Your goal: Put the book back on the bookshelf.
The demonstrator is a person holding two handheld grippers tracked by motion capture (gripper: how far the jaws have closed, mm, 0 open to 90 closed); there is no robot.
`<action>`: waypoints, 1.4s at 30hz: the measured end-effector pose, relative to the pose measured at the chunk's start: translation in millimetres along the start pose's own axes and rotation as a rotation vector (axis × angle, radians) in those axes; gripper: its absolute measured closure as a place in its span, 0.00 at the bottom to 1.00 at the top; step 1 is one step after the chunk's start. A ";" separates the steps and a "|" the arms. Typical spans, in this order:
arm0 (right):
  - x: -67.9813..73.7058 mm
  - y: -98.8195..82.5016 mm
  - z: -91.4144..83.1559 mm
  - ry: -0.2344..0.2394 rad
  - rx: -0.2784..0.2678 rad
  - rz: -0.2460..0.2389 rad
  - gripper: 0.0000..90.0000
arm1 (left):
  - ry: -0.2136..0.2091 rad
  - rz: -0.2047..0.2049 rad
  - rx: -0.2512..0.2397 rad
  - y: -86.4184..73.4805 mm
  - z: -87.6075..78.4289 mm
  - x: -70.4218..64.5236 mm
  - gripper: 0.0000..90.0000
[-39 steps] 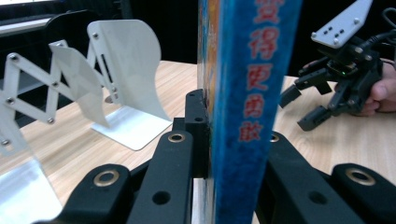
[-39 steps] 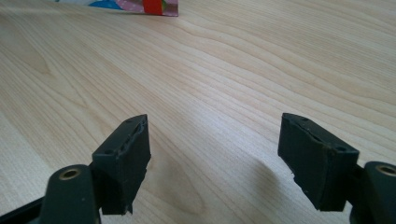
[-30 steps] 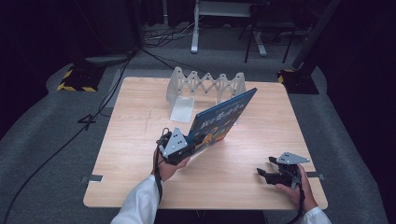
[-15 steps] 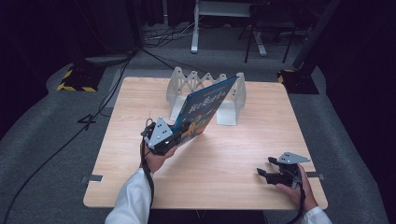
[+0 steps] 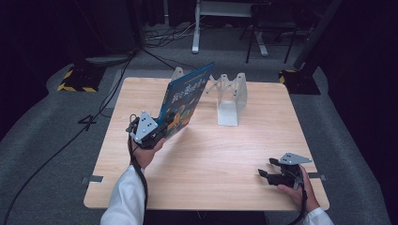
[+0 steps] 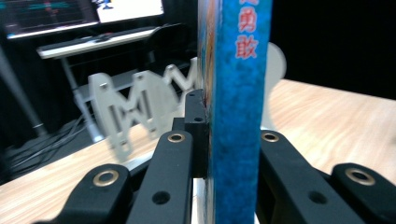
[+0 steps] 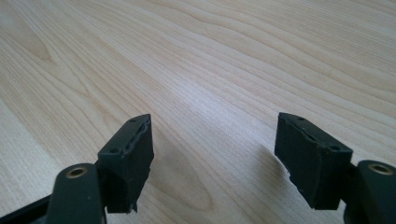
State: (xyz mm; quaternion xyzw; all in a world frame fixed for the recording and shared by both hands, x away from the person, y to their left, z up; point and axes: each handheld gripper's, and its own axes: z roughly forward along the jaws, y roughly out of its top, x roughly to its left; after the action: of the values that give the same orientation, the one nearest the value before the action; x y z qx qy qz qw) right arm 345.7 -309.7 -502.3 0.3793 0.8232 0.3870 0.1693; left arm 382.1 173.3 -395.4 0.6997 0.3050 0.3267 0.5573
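Dark floor and black curtains ring my workspace, with cables running across the grey carpet behind the pale wooden desk (image 5: 206,159). Toward the far edge of that desk stands a white zigzag book rack (image 5: 228,96), its slots open and its near end plate resting flat on the wood.

My left tool (image 5: 162,129) is clamped on a blue picture book (image 5: 184,103), gripping it at its lower corner. I see the book lifted off the desk and tilted, its top edge leaning toward the rack's left end, its cover facing me and to the right. From the left gripper view the blue spine (image 6: 238,116) runs straight up between the two black jaws, which press on it from both sides, and the rack (image 6: 133,109) shows blurred behind and to the left of the book, near it but apart as far as I can tell.

My right tool (image 5: 264,168) sits low over the near right corner of the desk, well apart from book and rack, in a hand with a white cuff. Its jaws stand apart with nothing between them but bare wood grain, and they have just been easing a little closer together.
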 end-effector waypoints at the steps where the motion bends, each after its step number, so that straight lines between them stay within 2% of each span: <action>1: 0.1 0.0 -0.1 -0.001 0.000 0.001 0.32 | 0.007 -0.007 -0.002 -1.3 0.4 1.6 0.92; 5: 0.0 -0.1 -0.3 0.000 -0.002 0.000 0.32 | 0.050 -0.038 -0.004 -7.7 3.7 5.9 0.92; 10: 0.7 0.0 0.1 0.001 0.000 -0.009 0.32 | 0.086 -0.111 -0.030 -17.2 14.0 9.3 0.92; 14: 1.0 -0.2 0.2 0.001 0.001 -0.013 0.32 | 0.128 -0.144 -0.054 -24.0 21.1 8.4 0.92; 16: 1.3 -0.1 0.6 0.001 0.005 -0.012 0.32 | 0.151 -0.133 -0.043 -25.9 24.9 5.4 0.91; 18: 2.0 0.1 1.2 -0.005 0.011 -0.015 0.32 | 0.143 -0.138 -0.031 -28.4 29.1 4.4 0.91; 20: 2.5 0.1 1.7 -0.007 0.012 -0.021 0.32 | 0.146 -0.107 -0.007 -29.5 34.1 1.0 0.92; 23: 3.2 0.2 2.1 -0.008 0.021 -0.028 0.32 | 0.137 -0.092 0.009 -30.2 42.1 -4.4 0.92; 24: 3.3 0.2 2.4 -0.009 0.021 -0.029 0.32 | 0.137 -0.073 0.016 -30.3 45.1 -5.1 0.92; 26: 3.3 0.3 2.9 -0.004 0.022 -0.032 0.32 | 0.135 -0.076 0.018 -30.9 48.8 -6.2 0.91; 27: 2.9 0.6 2.8 -0.001 0.026 -0.032 0.32 | 0.138 -0.094 0.030 -31.9 55.0 -3.8 0.91; 30: 3.0 0.3 2.5 -0.002 0.024 -0.029 0.32 | 0.153 -0.113 0.040 -33.3 62.7 -1.4 0.91; 34: 3.0 0.5 2.9 0.000 0.024 -0.033 0.32 | 0.172 -0.153 0.039 -34.1 70.5 1.9 0.91; 39: 2.8 0.7 2.9 0.002 0.027 -0.030 0.32 | 0.190 -0.171 0.048 -32.7 77.9 5.1 0.91; 42: 2.7 0.6 3.0 0.001 0.025 -0.029 0.32 | 0.213 -0.165 0.057 -31.0 81.0 5.0 0.90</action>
State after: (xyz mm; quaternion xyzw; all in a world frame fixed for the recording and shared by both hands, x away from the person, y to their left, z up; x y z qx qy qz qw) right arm 345.9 -305.9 -503.8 0.3693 0.8335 0.3741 0.1699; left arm 447.8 136.2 -438.6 0.6491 0.4281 0.3435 0.5268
